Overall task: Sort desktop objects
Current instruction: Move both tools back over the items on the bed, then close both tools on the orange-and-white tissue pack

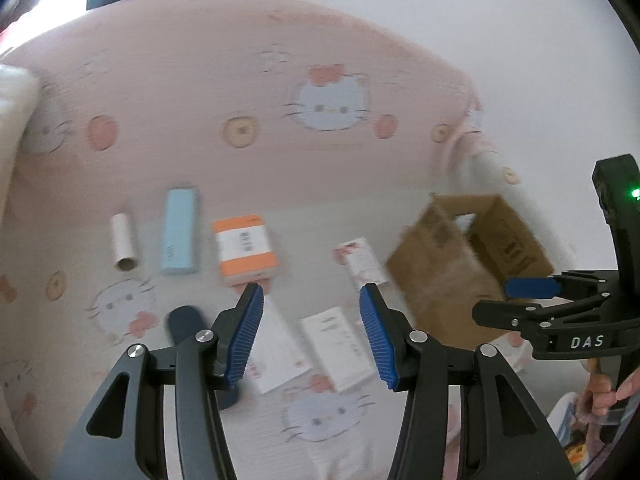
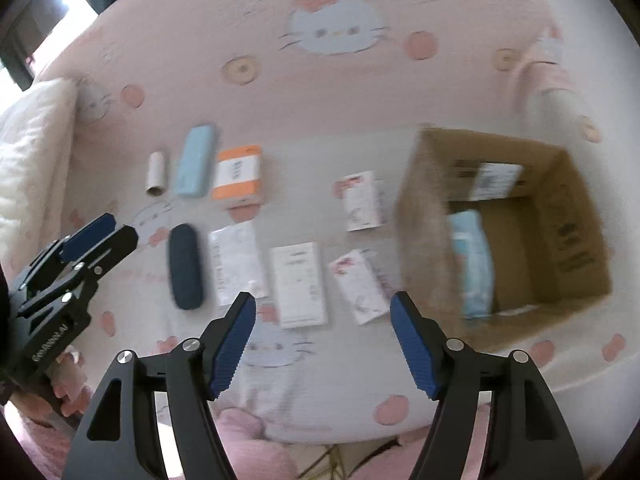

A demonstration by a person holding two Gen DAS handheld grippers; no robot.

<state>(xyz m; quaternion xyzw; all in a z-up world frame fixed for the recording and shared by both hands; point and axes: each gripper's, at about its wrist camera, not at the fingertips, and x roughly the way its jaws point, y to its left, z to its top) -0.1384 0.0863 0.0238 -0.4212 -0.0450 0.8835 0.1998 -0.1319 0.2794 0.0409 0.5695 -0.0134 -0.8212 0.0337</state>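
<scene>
Open brown cardboard box with pale-blue soft pack inside; left tool and right tool both wide, empty.

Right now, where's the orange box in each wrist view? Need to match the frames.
Left wrist: orange box sits centre-left, just above the tip of the left finger, right of the blue case.
Right wrist: orange box sits upper-left of centre, again right of the blue case.
Shared landmark: the cardboard box, open on the right side in both views.
</scene>
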